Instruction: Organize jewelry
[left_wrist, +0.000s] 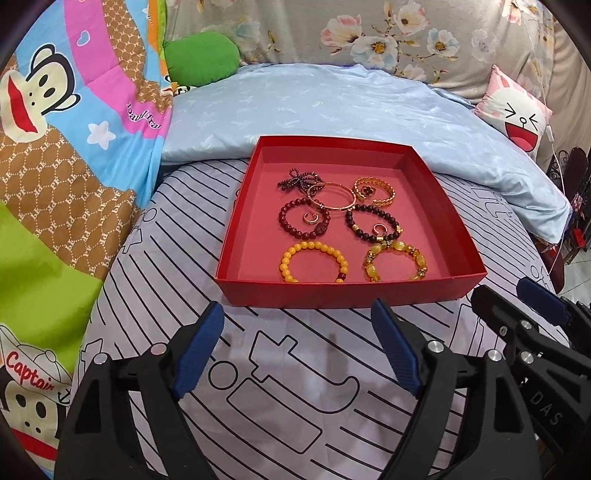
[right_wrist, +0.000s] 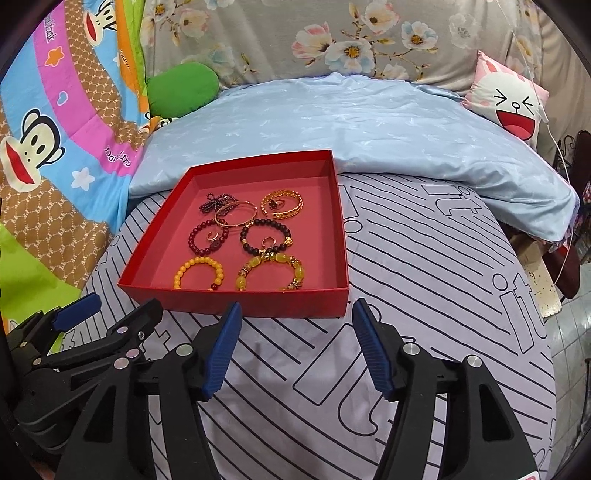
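Note:
A shallow red box (left_wrist: 347, 290) (right_wrist: 236, 302) sits on the striped bed sheet and holds several bracelets and rings: a yellow bead bracelet (left_wrist: 314, 266) (right_wrist: 199, 273), an amber bead bracelet (left_wrist: 395, 260) (right_wrist: 271, 272), a dark red bead bracelet (left_wrist: 304, 218), a black bead bracelet (left_wrist: 373, 223), a gold chain bangle (left_wrist: 373, 191) (right_wrist: 282, 204) and thin gold bangles (left_wrist: 331, 195). My left gripper (left_wrist: 297, 317) is open and empty, just in front of the box. My right gripper (right_wrist: 295, 317) is open and empty, at the box's near right corner. Each also shows in the other view, the right gripper (left_wrist: 506, 291) and the left gripper (right_wrist: 122, 301).
A light blue duvet (left_wrist: 332, 107) lies folded behind the box. A monkey-print blanket (left_wrist: 55, 147) lies to the left, with a green pillow (left_wrist: 201, 59) and a bunny cushion (left_wrist: 517, 114) at the back. The bed edge drops off at the right (right_wrist: 554, 295).

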